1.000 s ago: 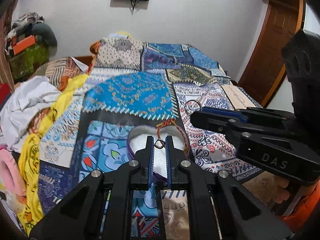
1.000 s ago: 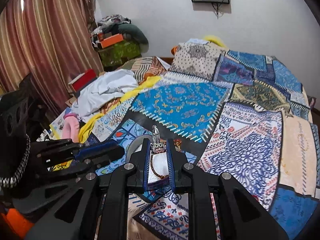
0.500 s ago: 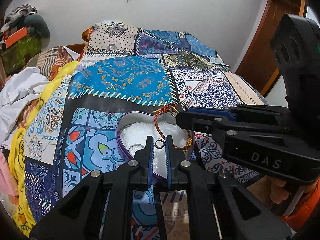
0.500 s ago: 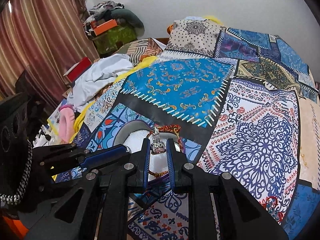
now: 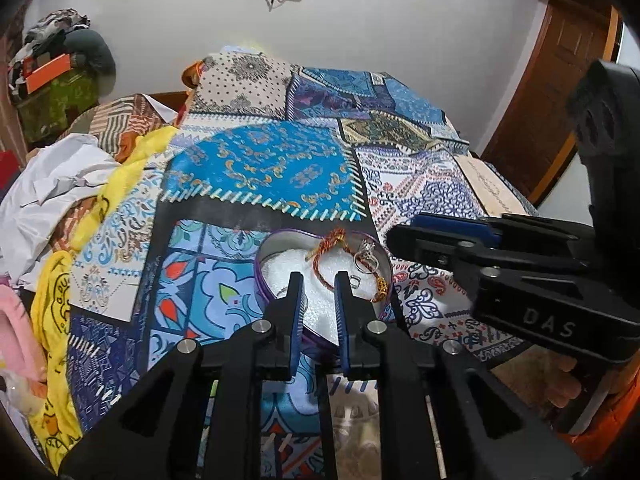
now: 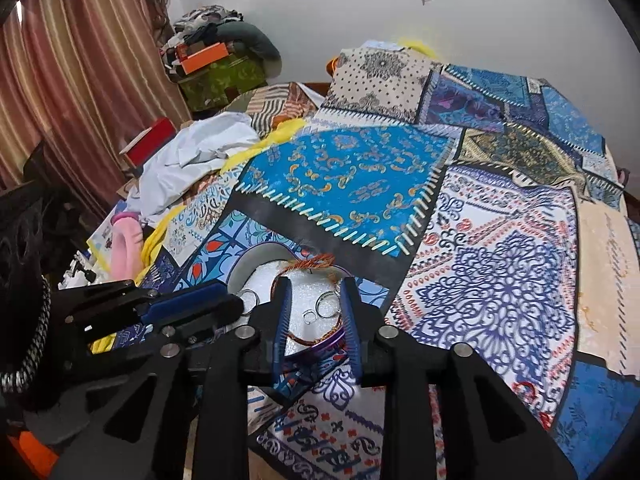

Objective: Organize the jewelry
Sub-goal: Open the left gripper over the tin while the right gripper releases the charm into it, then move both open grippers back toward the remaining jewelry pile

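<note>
Left tool, seen from the left wrist, hangs over the near edge of a heart-shaped purple tin that sits on a patchwork bedspread. Its jaws have just been opening and now stand slightly apart with nothing pinched; only the tin's white foam lining shows in the gap. A red-and-orange thread bracelet lies on the foam, its loop just past the fingertips and running off to the right. A small silver ring lies just beside the right finger, and a stone-set silver ring rests further back near the tin's far right wall. From the right, the right tool reaches in level, its tip at the tin's right rim

From the right wrist, the right tool sits over the same tin, its jaws having just been opening too, parted and gripping nothing. Between the fingers lie two silver rings on the foam, touching neither pad, with the bracelet curving round them beyond the fingertips. At the left, the left tool points its tip at the tin's left side, where another ring lies
</note>
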Demonstrator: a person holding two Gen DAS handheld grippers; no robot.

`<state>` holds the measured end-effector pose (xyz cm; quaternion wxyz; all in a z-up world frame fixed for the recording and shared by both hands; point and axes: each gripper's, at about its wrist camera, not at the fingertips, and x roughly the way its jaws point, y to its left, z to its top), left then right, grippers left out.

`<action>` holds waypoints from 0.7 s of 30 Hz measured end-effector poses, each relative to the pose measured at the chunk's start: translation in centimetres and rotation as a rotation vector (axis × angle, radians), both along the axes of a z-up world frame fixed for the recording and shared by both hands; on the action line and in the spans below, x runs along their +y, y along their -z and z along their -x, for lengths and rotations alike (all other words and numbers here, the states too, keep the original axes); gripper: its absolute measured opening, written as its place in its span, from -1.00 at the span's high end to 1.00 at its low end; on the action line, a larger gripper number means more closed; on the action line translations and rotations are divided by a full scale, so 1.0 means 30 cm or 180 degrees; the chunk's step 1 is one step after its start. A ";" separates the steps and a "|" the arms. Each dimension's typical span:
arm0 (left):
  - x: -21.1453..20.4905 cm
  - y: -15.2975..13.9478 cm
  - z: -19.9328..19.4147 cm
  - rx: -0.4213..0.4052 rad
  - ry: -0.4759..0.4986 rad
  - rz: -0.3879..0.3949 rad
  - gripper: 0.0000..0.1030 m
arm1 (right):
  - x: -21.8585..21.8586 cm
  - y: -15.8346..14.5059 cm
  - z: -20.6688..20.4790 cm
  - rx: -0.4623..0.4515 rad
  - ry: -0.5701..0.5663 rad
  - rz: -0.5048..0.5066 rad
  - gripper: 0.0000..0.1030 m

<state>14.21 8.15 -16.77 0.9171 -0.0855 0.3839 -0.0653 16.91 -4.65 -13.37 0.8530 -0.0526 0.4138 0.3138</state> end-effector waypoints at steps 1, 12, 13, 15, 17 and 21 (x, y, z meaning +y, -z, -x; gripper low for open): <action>0.000 -0.009 0.006 -0.0019 -0.0011 -0.0008 0.70 | -0.005 -0.009 0.006 -0.0028 0.0012 -0.0001 0.53; -0.058 -0.147 0.085 -0.0299 -0.0011 -0.0145 0.54 | -0.113 -0.134 0.092 -0.0408 0.0227 0.0007 0.41; -0.067 -0.156 0.090 -0.0317 -0.0005 -0.0155 0.49 | -0.126 -0.141 0.101 -0.0444 0.0260 0.0012 0.32; -0.090 -0.175 0.102 -0.0361 0.0002 -0.0179 0.39 | -0.158 -0.156 0.117 -0.0519 0.0337 0.0017 0.20; -0.107 -0.189 0.112 -0.0385 0.0010 -0.0186 0.25 | -0.194 -0.168 0.131 -0.0565 0.0410 0.0029 0.16; -0.150 -0.208 0.119 -0.0401 0.0006 -0.0211 -0.08 | -0.262 -0.179 0.143 -0.0616 0.0549 0.0049 0.03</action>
